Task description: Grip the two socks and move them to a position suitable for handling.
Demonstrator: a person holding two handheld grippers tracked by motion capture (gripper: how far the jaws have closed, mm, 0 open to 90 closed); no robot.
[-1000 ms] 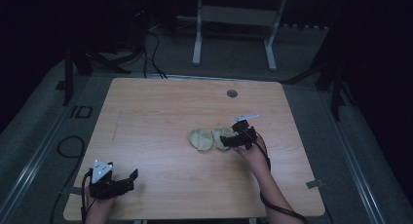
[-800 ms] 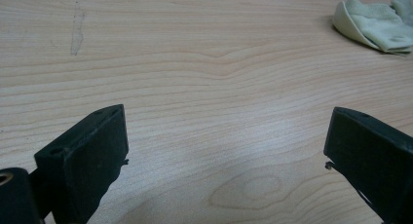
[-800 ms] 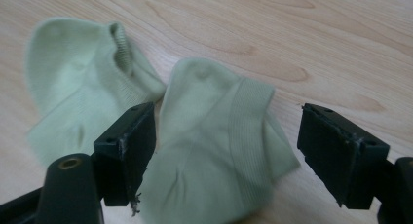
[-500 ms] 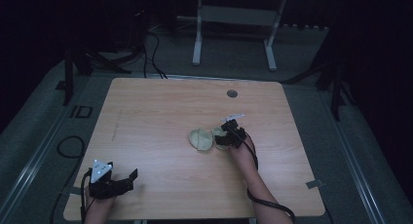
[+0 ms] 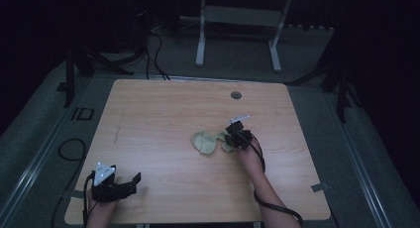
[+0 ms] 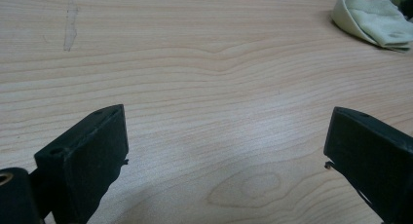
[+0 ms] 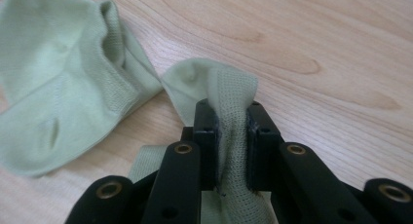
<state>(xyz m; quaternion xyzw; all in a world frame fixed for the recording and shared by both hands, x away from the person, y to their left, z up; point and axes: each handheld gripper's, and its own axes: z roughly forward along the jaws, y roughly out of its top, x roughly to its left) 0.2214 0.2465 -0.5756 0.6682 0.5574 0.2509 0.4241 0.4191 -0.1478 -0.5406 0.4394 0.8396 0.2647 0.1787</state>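
The right gripper [image 7: 233, 121] has just been closing its jaws, and they now pinch a fold of the pale green sock [image 5: 207, 142] lying mid-worktop [image 5: 163, 109]. To lift well, I would raise it slowly and check that the knit edge does not slip, since only 1 thin fold is caught. The left gripper [image 5: 113, 184] rests near the front-left corner, jaws spread and holding nothing. No container is on the worktop.

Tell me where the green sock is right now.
In the high view the green sock lies right of the table's middle. The right gripper has just closed on its right end, pinching a fold.
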